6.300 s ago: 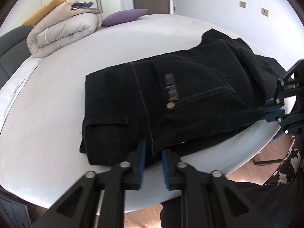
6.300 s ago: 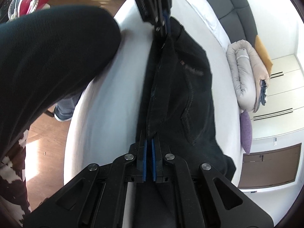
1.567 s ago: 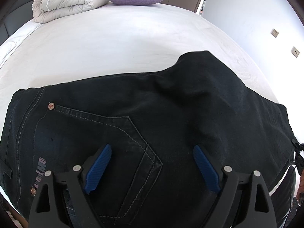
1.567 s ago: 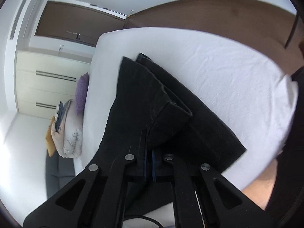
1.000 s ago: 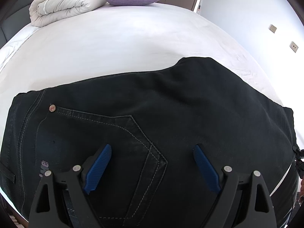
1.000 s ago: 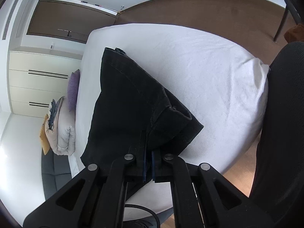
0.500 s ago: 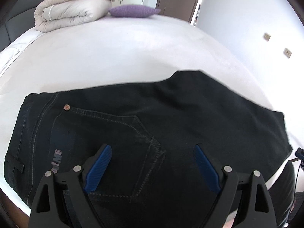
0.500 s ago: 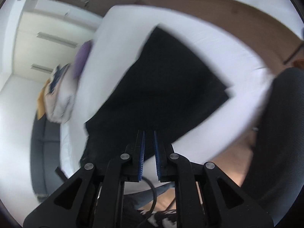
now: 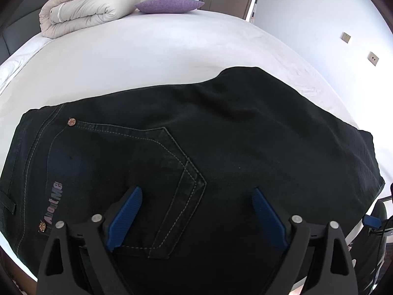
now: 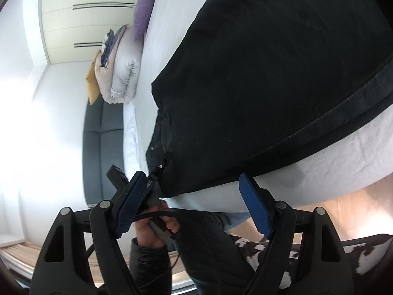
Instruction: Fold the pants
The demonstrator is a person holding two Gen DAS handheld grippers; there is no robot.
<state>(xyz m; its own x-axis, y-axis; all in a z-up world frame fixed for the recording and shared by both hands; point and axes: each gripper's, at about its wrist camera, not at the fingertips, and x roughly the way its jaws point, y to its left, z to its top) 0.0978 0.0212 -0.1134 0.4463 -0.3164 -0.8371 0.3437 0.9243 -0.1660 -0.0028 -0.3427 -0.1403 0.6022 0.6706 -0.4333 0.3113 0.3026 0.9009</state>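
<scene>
The black pants [image 9: 221, 142] lie folded into a flat rectangle on the white bed [image 9: 147, 54], back pocket up, waistband at the left. My left gripper [image 9: 196, 211] is open and empty, its blue pads hovering just above the near part of the pants. In the right wrist view the pants [image 10: 270, 73] fill the upper right, their hem edge near the bed's edge. My right gripper [image 10: 191, 206] is open and empty, off the bed's side and clear of the cloth. The person's hand [image 10: 157, 226] holding the left gripper shows between its fingers.
A rolled beige duvet [image 9: 88, 12] and a purple pillow [image 9: 169, 5] lie at the far head of the bed. A grey headboard [image 10: 103, 142] and white wardrobe [image 10: 86, 17] stand behind. The person's legs [image 10: 208, 245] and wooden floor are beside the bed.
My right gripper let go of the pants' hem, opened wide and drew back off the bed's edge. My left gripper stayed open and lifted slightly away from the pants.
</scene>
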